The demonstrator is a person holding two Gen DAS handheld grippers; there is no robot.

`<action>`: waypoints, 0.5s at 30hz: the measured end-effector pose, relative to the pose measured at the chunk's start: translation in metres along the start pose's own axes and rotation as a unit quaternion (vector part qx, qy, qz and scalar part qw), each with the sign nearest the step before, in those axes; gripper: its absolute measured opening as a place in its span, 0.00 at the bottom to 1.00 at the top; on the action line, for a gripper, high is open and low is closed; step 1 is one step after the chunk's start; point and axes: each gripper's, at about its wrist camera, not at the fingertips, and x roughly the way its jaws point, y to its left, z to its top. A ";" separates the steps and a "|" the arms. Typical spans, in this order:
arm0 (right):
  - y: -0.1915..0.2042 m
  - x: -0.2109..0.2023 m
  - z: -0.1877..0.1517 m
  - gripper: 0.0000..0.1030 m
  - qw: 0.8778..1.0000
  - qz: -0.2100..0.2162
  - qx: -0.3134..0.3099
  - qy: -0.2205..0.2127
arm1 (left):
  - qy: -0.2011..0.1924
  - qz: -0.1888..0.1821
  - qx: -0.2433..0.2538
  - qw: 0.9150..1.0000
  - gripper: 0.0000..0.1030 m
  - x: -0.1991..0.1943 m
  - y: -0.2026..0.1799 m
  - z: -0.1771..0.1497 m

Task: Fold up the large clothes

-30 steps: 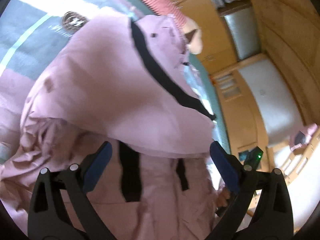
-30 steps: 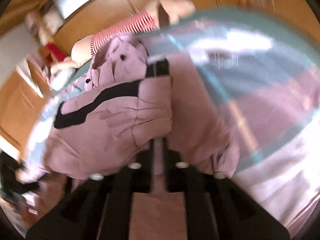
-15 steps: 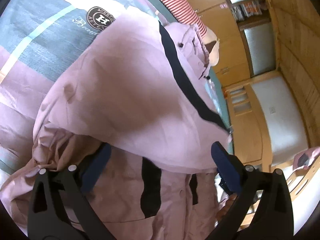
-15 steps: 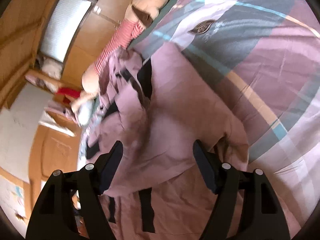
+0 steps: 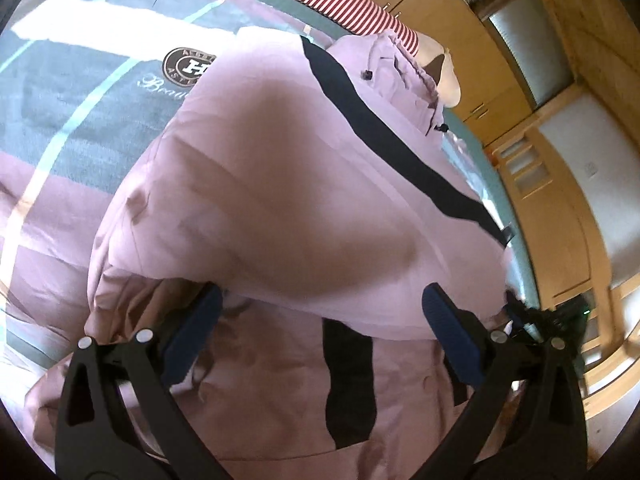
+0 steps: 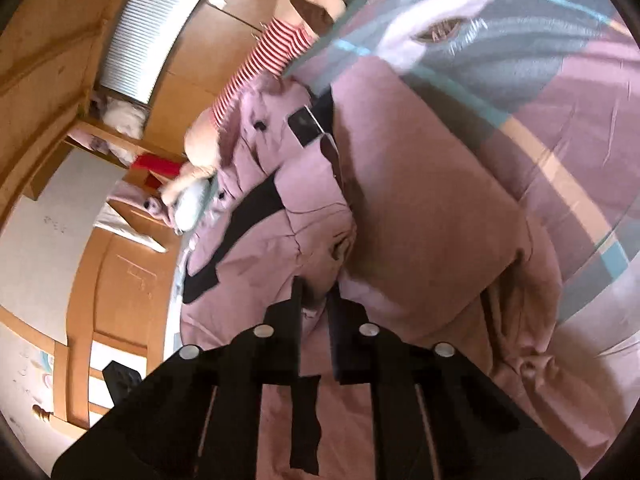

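Jacket point(image 5: 288, 200) on bed point(image 5: 72, 128), part-folded. R gripper point(image 6: 316, 300), wide apart 0.5 s ago, now pinched onto fabric at fold edge, so new grasp made, next fold likely. L gripper point(image 5: 320, 320) unchanged: spread wide, holding nothing, over lower jacket.

A home bedroom: a patterned bedspread point(image 5: 80, 92), a striped plush toy point(image 6: 276, 48), and wooden cupboards point(image 5: 492, 80)

Pink black-striped jacket point(image 5: 280, 200) folded on bed
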 end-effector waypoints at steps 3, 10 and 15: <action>0.023 -0.010 0.000 0.07 0.997 -0.032 -0.060 -0.040 | -0.007 0.013 0.026 1.000 0.97 -0.002 -0.007 -0.002; 0.038 -0.010 -0.006 0.07 0.979 -0.128 -0.134 -0.078 | -0.010 0.070 0.107 0.992 0.97 0.002 -0.031 -0.013; 0.021 0.005 -0.009 0.07 0.976 -0.171 -0.124 -0.052 | -0.002 0.081 0.101 0.992 0.97 0.001 -0.025 -0.011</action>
